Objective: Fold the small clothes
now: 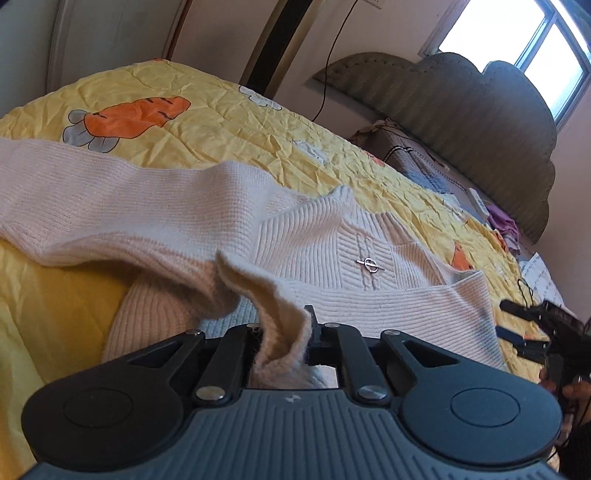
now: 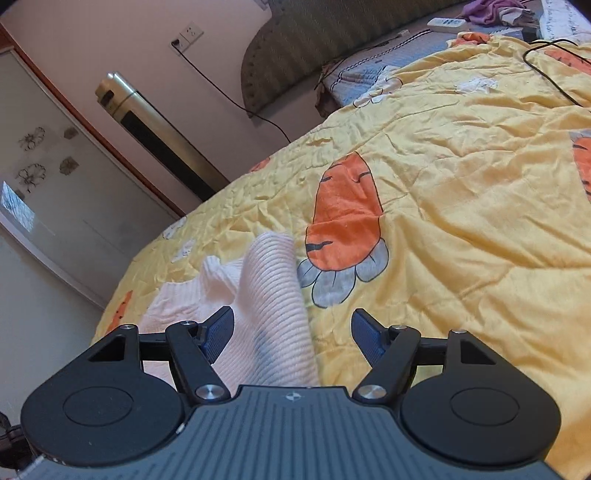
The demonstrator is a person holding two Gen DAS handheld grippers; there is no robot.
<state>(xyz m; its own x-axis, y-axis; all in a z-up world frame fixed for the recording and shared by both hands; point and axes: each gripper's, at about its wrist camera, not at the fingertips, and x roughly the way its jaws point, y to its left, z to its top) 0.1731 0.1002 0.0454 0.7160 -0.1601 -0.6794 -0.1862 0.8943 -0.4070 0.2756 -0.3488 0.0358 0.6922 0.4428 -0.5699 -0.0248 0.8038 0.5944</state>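
A pale pink knit sweater [image 1: 332, 240] lies spread on the yellow carrot-print quilt [image 1: 221, 122], with a small metal pin on its chest. My left gripper [image 1: 286, 332] is shut on a fold of the sweater's edge, which bunches up between the jaws. My right gripper [image 2: 291, 332] is open, its blue pads [image 2: 219, 332] apart, hovering over a sweater sleeve [image 2: 269, 295] that lies between them. The right gripper also shows in the left wrist view [image 1: 517, 325] at the sweater's right edge.
The quilt [image 2: 461, 203] covers a bed with a grey padded headboard [image 1: 461, 107]. A patterned pillow [image 1: 410, 155], a power strip [image 2: 447, 24] and purple cloth [image 2: 487, 9] lie near the headboard. A black cable [image 2: 550, 70] runs over the quilt. A tower air conditioner [image 2: 159, 133] stands by the wall.
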